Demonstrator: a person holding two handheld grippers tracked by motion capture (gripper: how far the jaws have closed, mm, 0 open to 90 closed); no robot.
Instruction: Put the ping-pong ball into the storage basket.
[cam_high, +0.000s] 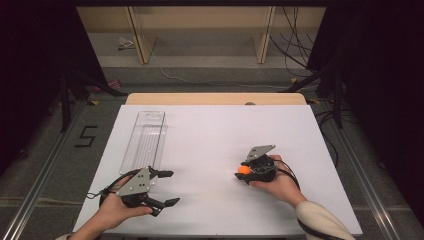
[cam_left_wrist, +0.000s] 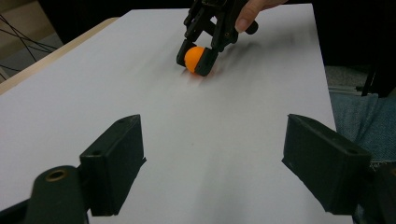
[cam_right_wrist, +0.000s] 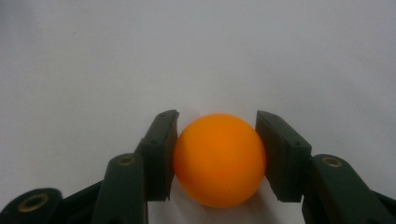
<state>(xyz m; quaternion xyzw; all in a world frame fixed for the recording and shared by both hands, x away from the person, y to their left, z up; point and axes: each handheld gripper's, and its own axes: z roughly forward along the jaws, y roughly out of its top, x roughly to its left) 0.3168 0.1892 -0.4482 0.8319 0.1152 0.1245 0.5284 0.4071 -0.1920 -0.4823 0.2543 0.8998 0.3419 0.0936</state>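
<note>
The right claw (cam_right_wrist: 217, 156) grips an orange ball (cam_right_wrist: 219, 159) (both jaws touching it) over the white bench (cam_right_wrist: 140, 56).

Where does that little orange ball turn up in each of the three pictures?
High view: the small round orange ball sits right of centre, at the tip of the right tool.
Left gripper view: upper middle, between the far tool's jaws.
Right gripper view: bottom centre, pressed between both jaws.
Shared landmark: the white table sheet.
</note>
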